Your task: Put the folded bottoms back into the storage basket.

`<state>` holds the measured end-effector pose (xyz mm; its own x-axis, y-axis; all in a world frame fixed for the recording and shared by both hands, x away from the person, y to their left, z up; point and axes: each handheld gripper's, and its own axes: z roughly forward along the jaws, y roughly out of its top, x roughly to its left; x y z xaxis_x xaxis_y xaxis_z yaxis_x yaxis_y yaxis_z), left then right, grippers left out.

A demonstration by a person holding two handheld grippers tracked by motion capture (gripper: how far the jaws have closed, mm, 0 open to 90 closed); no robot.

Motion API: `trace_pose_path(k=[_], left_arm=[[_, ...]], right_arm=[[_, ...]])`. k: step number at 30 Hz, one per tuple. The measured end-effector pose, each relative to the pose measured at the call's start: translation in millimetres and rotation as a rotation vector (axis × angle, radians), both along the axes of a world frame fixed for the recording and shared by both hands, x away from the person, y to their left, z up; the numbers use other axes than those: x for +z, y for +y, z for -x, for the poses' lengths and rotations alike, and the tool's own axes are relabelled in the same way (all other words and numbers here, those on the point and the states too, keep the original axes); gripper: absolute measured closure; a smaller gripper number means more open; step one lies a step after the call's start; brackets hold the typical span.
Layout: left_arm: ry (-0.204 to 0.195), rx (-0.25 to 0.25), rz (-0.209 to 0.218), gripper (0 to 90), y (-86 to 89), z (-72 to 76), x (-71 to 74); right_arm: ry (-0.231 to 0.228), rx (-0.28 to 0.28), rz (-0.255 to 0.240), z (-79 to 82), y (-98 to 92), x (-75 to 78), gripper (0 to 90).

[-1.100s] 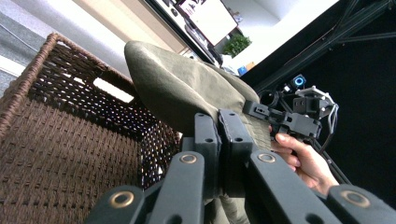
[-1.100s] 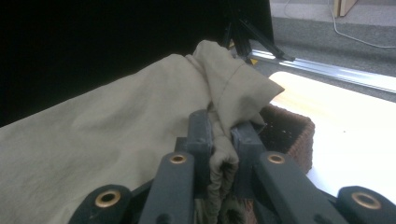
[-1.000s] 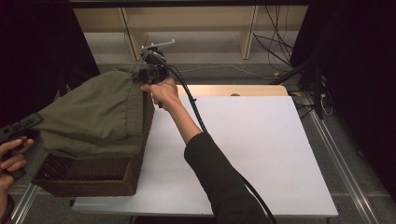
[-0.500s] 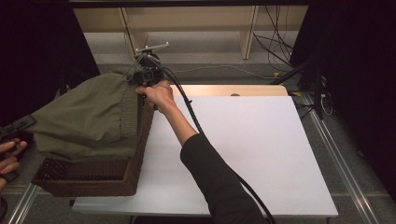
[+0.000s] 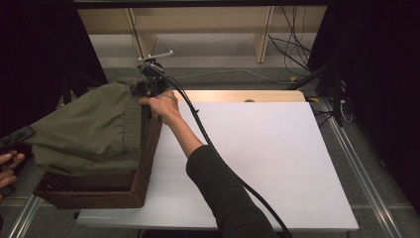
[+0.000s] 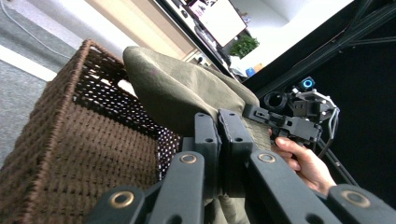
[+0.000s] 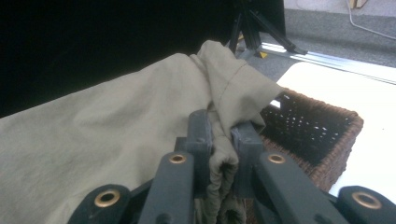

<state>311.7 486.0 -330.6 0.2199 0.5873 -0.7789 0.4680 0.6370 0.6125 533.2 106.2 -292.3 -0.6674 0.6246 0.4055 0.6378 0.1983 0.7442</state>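
Over the dark brown woven wicker basket (image 5: 99,191) at the white table's (image 5: 277,163) left edge, an olive green fabric garment (image 5: 84,131) hangs stretched between both grippers. Right gripper (image 7: 223,140) sits at the basket's far right corner, jaws clamped on a bunched fold of cloth. Left gripper (image 6: 219,133) sits at the near left, off the table edge, jaws pinched on the garment's other end. Garment's middle drapes across the basket's open top.
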Motion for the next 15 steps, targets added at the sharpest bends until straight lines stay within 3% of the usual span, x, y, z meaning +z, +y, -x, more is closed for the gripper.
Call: trace_pose_path(k=[15], left_arm=[[0.034,0.007,0.004,86.4,5.2,-2.4,-11.1]], right_arm=[[0.013,0.009,0.017,0.7,10.2,-11.4,81.1]])
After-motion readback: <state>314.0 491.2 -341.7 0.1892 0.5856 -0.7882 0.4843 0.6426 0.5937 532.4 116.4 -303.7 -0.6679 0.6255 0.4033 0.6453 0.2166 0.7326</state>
